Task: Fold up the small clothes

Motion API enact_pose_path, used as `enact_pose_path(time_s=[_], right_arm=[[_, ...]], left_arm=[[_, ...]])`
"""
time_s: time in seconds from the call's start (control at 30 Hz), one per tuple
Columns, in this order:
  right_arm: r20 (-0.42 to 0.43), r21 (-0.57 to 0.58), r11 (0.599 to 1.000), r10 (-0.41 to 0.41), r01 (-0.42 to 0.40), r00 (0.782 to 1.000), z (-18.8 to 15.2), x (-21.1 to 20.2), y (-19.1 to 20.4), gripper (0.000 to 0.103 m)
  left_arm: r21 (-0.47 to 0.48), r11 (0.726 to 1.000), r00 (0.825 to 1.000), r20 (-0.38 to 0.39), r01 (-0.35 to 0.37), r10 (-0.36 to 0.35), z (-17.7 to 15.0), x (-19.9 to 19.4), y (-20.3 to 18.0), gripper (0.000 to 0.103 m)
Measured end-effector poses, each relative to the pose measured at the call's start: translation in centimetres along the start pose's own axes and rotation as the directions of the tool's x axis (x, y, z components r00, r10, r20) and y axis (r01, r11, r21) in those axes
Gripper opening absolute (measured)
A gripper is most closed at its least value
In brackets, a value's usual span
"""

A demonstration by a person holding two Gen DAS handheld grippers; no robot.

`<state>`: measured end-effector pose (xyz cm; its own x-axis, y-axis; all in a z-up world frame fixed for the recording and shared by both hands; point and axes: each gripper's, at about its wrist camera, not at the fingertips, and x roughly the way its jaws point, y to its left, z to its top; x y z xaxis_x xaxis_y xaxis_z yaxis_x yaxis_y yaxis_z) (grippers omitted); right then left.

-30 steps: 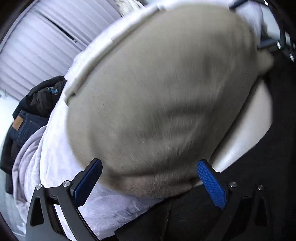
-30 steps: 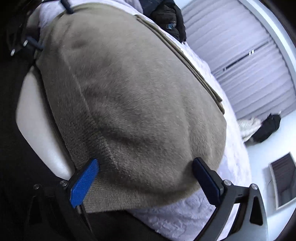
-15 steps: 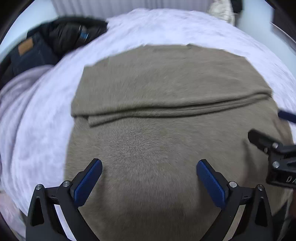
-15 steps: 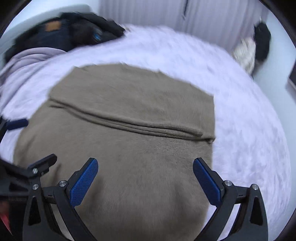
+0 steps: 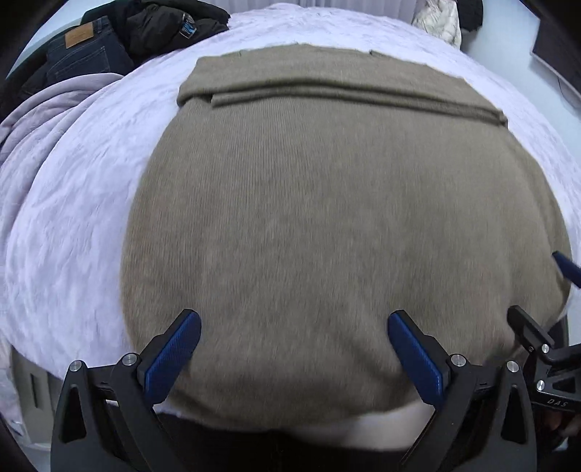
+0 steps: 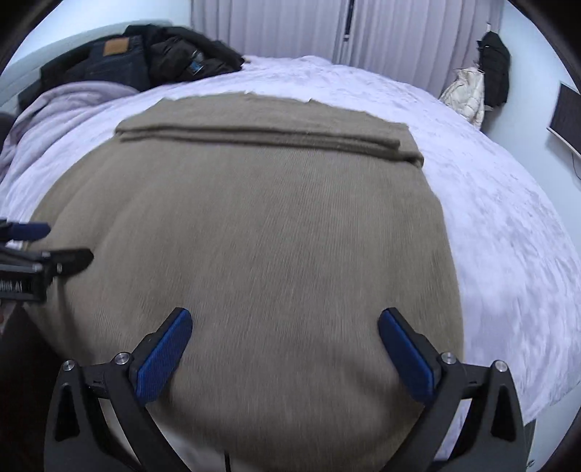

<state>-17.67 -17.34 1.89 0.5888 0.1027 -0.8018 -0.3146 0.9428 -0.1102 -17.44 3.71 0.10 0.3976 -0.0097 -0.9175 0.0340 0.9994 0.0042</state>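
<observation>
Taupe knit garment [image 5: 326, 218] lies spread flat on the bed [image 5: 80, 203], covering most of the near half of the pale lilac bedspread. Its far end is turned back on itself in a narrow band, so that a doubled edge [image 5: 356, 101] runs straight across from side to side. The near hem reaches the foot of the bed and hangs a little over it.

Just above that near end hovers the left gripper [image 5: 294, 348], its blue-padded fingers [image 5: 170, 357] spread wide with nothing between them but the cloth below. I cannot tell whether the pads touch the knit. The right gripper [image 6: 283, 348] hangs beside it over the same end of the garment, its fingers [image 6: 408, 354] equally wide apart and empty. Each gripper shows at the edge of the other's view, so the two are close side by side.

Farther off, at the far left corner of the bed, sits a heap of dark clothes: folded jeans [image 6: 116, 60] and a black jacket [image 6: 192, 58], with a rumpled lilac blanket [image 6: 58, 109] in front of them. Pale vertical curtains [image 6: 290, 29] close off the far wall, and a cream coat [image 6: 466, 94] and a black one hang to the right.
</observation>
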Motion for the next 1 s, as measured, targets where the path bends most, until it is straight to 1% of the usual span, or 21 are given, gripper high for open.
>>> enact_pose_path(time_s=[0.07,0.1,0.13,0.2,0.27,0.33,0.37,0.4,0.47,0.5,0.57,0.6,0.67,0.7,0.73,0.77,0.8,0.83,0.9,0.93,1.0], right_arm=[[-0.054,-0.074,0.997,-0.012,0.008,0.998,-0.8,-0.4,0.7,0.102],[-0.083,-0.102,0.995,-0.025,0.016,0.996,-0.8,-0.6,0.8,0.102],[-0.094,-0.101,0.995,-0.02,0.01,0.995,-0.8,-1.1,0.9,0.102],[-0.058,-0.032,0.998,0.043,-0.045,0.997,0.6,-2.9,-0.1,0.102],[0.0,0.028,0.998,0.055,-0.055,0.998,2.7,-4.4,-1.1,0.102],[0.054,0.071,0.997,0.026,-0.03,0.998,5.8,-4.8,-1.8,0.102],[0.066,0.094,0.995,0.011,-0.018,0.998,7.5,-4.5,-2.2,0.102],[0.055,0.123,0.992,0.001,-0.008,0.998,9.5,-3.7,-2.6,0.102],[-0.056,0.188,0.982,-0.016,0.027,0.998,13.1,-0.9,-2.9,0.101],[-0.138,0.225,0.971,-0.056,0.086,0.989,14.5,0.7,-3.1,0.101],[-0.217,0.257,0.959,-0.065,0.121,0.974,16.1,3.3,-3.5,0.101],[-0.237,0.277,0.954,-0.052,0.119,0.97,16.1,4.4,-3.6,0.101],[-0.279,0.307,0.946,-0.015,0.104,0.96,14.7,6.5,-3.4,0.101],[-0.324,0.318,0.943,0.009,0.1,0.946,13.5,7.9,-3.2,0.101],[-0.322,0.306,0.946,-0.006,0.11,0.947,12.2,8.5,-2.8,0.101],[-0.251,0.275,0.954,-0.049,0.12,0.967,11.5,7.8,-2.3,0.102],[-0.17,0.237,0.966,-0.069,0.108,0.983,10.3,6.8,-1.6,0.102],[-0.12,0.195,0.976,-0.078,0.101,0.99,9.1,5.8,-0.9,0.102],[-0.047,0.134,0.986,-0.097,0.102,0.994,6.4,3.8,0.1,0.102],[-0.015,0.117,0.989,-0.089,0.09,0.996,5.1,2.7,0.3,0.102],[0.013,0.107,0.993,-0.055,0.053,0.998,2.6,1.0,0.3,0.102]], left_arm=[[-0.003,1.0,0.999,-0.041,-0.005,0.005,-0.7,-0.8,0.1,0.103],[0.0,1.0,0.999,-0.033,-0.004,0.004,-0.8,-1.5,0.0,0.103],[0.005,1.0,1.0,-0.006,-0.013,0.013,-0.5,-2.4,0.0,0.103],[0.02,0.998,0.996,0.078,-0.051,0.049,0.9,-4.6,-0.4,0.103],[-0.004,0.999,0.99,0.133,-0.043,0.043,3.4,-6.2,-0.6,0.103],[-0.071,0.997,0.991,0.136,-0.003,0.013,6.6,-6.4,-0.3,0.103],[-0.111,0.993,0.992,0.126,0.027,-0.013,8.9,-5.9,0.0,0.103],[-0.137,0.99,0.993,0.115,0.044,-0.029,10.6,-5.3,0.0,0.102],[-0.189,0.982,0.996,0.086,0.01,0.006,13.5,-3.6,0.2,0.102],[-0.194,0.981,0.997,0.077,-0.004,0.019,14.3,-2.8,0.2,0.102],[-0.204,0.979,0.998,0.044,-0.024,0.033,14.9,-1.0,0.1,0.102],[-0.211,0.977,0.999,0.015,-0.035,0.039,14.9,0.2,0.1,0.102],[-0.215,0.976,0.997,-0.072,-0.032,0.017,13.3,3.0,0.1,0.102],[-0.222,0.975,0.994,-0.111,-0.026,0.001,12.4,4.3,0.3,0.102],[-0.223,0.975,0.996,-0.092,-0.017,-0.004,11.3,4.8,0.6,0.102],[-0.196,0.981,1.0,-0.021,-0.01,0.006,10.3,4.2,0.4,0.102],[-0.15,0.988,0.999,0.023,-0.028,0.032,9.0,3.6,-0.1,0.103],[-0.12,0.992,0.998,0.048,-0.044,0.05,7.8,3.1,-0.5,0.103],[-0.107,0.993,0.993,0.101,-0.05,0.061,5.1,1.9,-0.9,0.103],[-0.107,0.993,0.992,0.112,-0.042,0.054,4.0,1.3,-0.9,0.103],[-0.091,0.996,0.991,0.132,-0.023,0.035,2.2,0.5,-0.8,0.103]])
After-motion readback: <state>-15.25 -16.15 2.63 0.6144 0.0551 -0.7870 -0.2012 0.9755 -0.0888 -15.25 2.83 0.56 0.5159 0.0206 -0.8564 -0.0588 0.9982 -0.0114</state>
